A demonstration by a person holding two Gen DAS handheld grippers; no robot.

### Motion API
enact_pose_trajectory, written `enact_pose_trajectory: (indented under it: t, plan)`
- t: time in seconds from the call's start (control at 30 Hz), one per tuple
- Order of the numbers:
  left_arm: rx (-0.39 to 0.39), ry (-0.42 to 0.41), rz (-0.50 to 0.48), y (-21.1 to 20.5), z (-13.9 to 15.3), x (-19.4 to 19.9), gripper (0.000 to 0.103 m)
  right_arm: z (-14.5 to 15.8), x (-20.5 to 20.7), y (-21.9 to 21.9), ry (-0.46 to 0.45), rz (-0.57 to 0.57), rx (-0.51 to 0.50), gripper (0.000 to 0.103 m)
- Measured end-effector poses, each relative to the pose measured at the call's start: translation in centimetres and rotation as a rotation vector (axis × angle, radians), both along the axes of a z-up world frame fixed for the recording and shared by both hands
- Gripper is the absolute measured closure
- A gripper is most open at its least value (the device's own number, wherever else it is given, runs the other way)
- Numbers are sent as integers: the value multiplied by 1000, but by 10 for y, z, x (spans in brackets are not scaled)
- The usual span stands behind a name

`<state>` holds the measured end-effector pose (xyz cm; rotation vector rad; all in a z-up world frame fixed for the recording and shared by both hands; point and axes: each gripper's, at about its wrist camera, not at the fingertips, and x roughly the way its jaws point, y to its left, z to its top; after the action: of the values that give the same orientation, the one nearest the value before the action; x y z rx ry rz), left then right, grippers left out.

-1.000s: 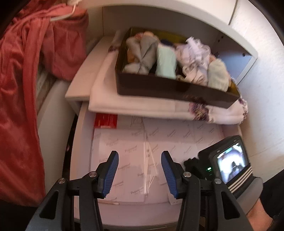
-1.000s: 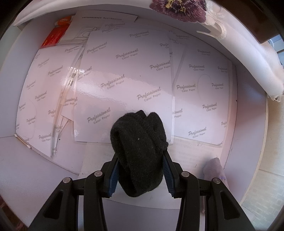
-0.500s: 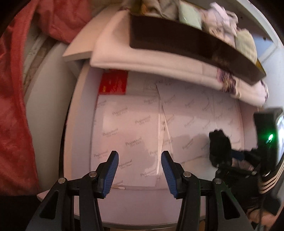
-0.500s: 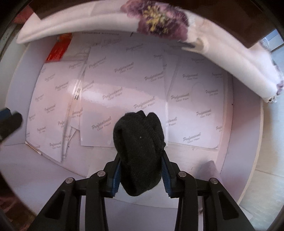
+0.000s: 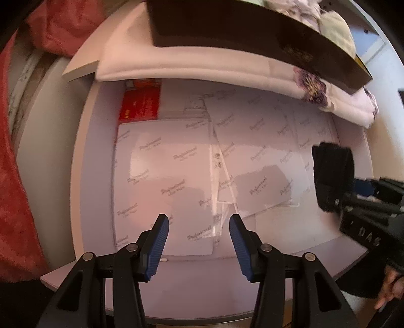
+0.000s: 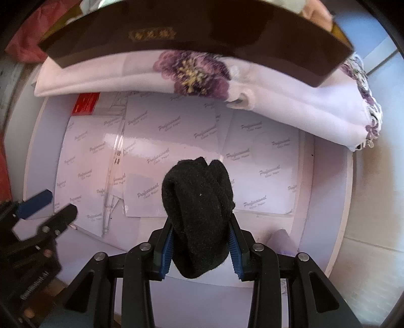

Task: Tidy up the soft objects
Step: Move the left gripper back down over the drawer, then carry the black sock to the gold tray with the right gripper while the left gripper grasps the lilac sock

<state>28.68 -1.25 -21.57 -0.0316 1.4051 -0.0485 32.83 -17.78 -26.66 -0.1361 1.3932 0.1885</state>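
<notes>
**Here: black sock gripped over a paper-covered shelf**

Here, the right gripper (image 6: 200, 222) is clamped on a rolled black sock (image 6: 198, 214), blue pads pressing its sides. The sock sits at six o'clock in the right wrist view, clear of the shelf (image 6: 325, 191) below, probably so it can be carried without dragging over the loose paper (image 6: 174, 141) sheets.

At twelve o'clock a dark box (image 6: 202, 32) rests on a folded flowered cloth (image 6: 197, 73). In the left wrist view pale soft items (image 5: 333, 22) show above the box rim, so the box is likely where the sock belongs.

The left gripper (image 5: 199, 242) hangs with jaws apart and nothing between them, over the paper at six o'clock, seemingly waiting for its own pick. From there the sock (image 5: 330, 174) appears at three o'clock.

A red packet (image 5: 140, 106) lies at eleven o'clock.
</notes>
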Motion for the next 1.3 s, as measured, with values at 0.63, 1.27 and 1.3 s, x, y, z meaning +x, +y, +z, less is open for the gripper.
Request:
enact_pose_trajectory:
  t: [0.63, 1.27, 1.3]
  plan:
    - [-66, 2, -72, -27, 1, -6, 53, 76, 7, -37, -100, -49, 39, 65]
    - [-153, -3, -121, -58, 5, -10, 53, 138, 32, -58, -227, -35, 111, 65]
    - [-166, -5, -124, -61, 6, -10, 53, 142, 36, -58, -233, -33, 120, 65]
